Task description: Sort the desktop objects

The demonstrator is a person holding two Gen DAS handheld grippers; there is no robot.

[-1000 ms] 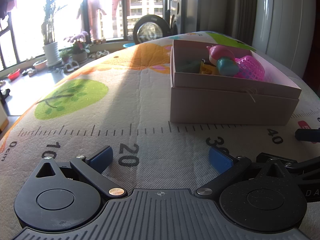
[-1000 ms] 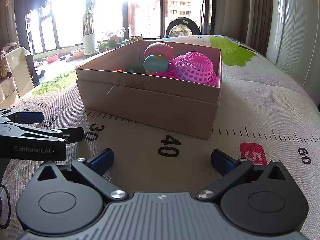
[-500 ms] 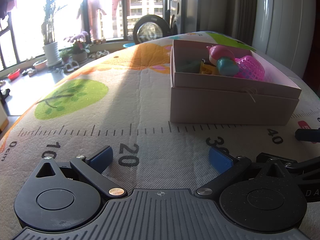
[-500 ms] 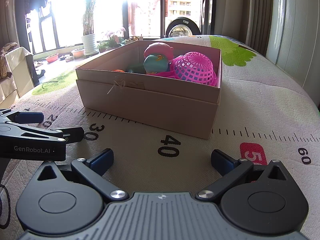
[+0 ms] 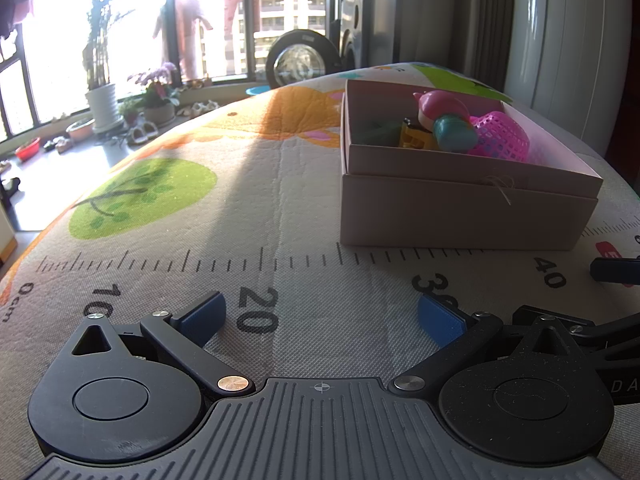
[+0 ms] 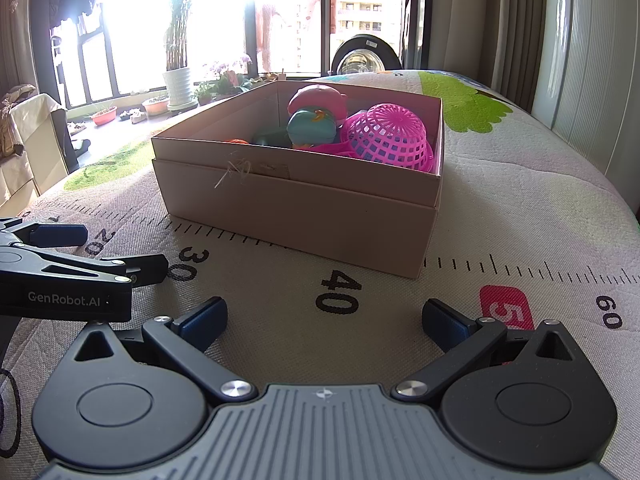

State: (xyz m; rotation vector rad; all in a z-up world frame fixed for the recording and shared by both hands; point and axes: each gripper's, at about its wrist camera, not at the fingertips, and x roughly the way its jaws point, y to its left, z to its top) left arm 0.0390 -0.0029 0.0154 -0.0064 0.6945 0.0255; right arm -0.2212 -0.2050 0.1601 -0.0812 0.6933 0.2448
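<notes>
The cardboard box (image 6: 304, 196) stands open-topped on the printed play mat (image 6: 520, 208), its near wall just behind the ruler line between the marks 30 and 40. Inside it, toward the right and far part, lie a pink mesh basket (image 6: 390, 138), a teal toy (image 6: 312, 128) and a pink toy (image 6: 318, 98) behind it; an orange item shows low at the left, too hidden to identify. In the left wrist view the same box (image 5: 460, 216) sits ahead and to the right, with the mesh basket (image 5: 500, 140), the teal toy (image 5: 452, 134), the pink toy (image 5: 438, 104) and a yellow piece (image 5: 414, 138) visible over its rim. The right gripper (image 6: 324, 320) rests low over the mat directly in front of the box, near the mark 40, its blue-padded fingers (image 6: 204, 318) spread wide with nothing between them; it is apart from the box. The left gripper (image 5: 320, 318) sits low near the mark 20, to the left of the box and nearer than it, likewise released, fingers (image 5: 202, 316) wide and empty. In the right wrist view the left gripper (image 6: 104, 250) appears at the left edge, beside the mark 30, short of the box's left corner. Beyond the mat's far edge are a window (image 6: 288, 16) and potted plants (image 6: 178, 80).
</notes>
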